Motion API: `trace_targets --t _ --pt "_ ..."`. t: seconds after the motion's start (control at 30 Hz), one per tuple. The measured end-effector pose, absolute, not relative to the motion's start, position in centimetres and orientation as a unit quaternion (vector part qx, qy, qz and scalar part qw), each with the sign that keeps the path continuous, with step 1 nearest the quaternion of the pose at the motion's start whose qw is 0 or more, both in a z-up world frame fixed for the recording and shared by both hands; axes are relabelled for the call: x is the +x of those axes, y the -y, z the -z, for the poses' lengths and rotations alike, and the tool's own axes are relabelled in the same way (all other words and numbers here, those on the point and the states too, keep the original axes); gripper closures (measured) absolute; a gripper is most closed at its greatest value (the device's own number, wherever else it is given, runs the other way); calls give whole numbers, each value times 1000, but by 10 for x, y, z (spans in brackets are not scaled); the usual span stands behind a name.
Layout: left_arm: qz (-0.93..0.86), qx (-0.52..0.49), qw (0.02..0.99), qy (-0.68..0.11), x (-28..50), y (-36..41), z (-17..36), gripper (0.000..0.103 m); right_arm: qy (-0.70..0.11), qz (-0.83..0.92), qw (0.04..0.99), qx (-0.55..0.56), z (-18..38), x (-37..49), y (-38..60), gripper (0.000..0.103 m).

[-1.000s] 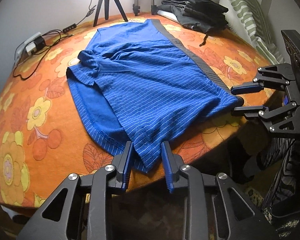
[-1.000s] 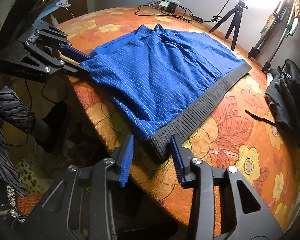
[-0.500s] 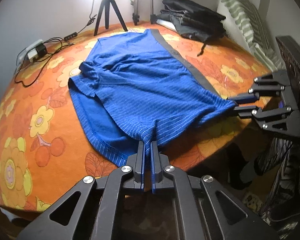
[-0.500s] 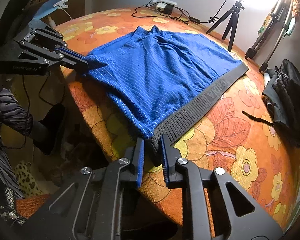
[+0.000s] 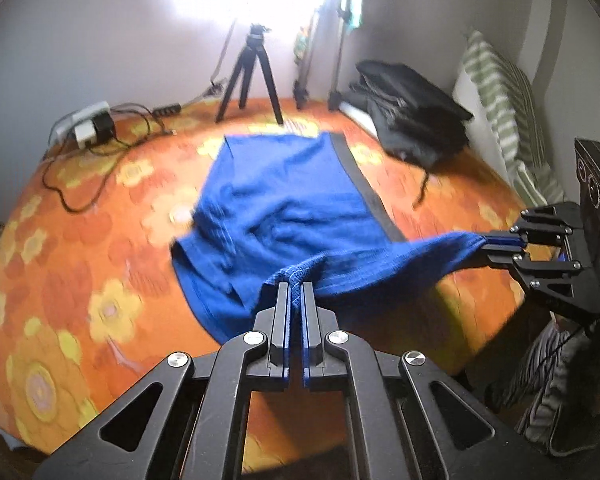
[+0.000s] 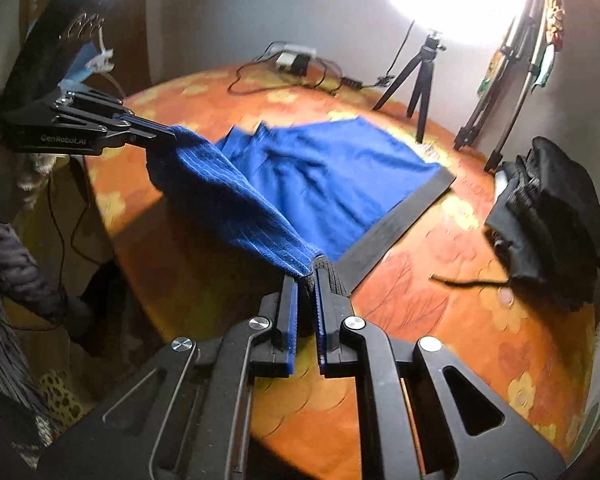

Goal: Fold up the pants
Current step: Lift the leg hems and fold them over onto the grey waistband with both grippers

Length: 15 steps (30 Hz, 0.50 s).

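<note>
**Near edge of pants lifted off the bed**

Since the earlier frame both grippers have risen. The left gripper (image 5: 296,286) pinches the blue pants (image 5: 284,204) at their hem corner, the right gripper (image 6: 306,276) clamps the waistband corner; the far half lies on the orange bedspread (image 5: 80,248).

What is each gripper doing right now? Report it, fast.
Left gripper: closed on the hem corner of the blue pants.
Right gripper: closed on the pants' waistband corner.
</note>
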State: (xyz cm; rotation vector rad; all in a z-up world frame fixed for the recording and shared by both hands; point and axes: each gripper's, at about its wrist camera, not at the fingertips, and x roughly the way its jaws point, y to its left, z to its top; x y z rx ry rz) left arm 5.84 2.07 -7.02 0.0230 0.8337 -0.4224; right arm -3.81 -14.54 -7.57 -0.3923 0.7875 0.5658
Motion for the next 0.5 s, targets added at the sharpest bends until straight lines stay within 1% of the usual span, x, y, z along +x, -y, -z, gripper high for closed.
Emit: trace_targets --t 0.17,0.5 --pt "198 3 901 -386 93 -22 58 101 -363 -265 875 -182 61 -9 148 95" --pt "198 -19 898 -392 160 -17 61 101 -369 -255 878 -166 55 59 155 96"
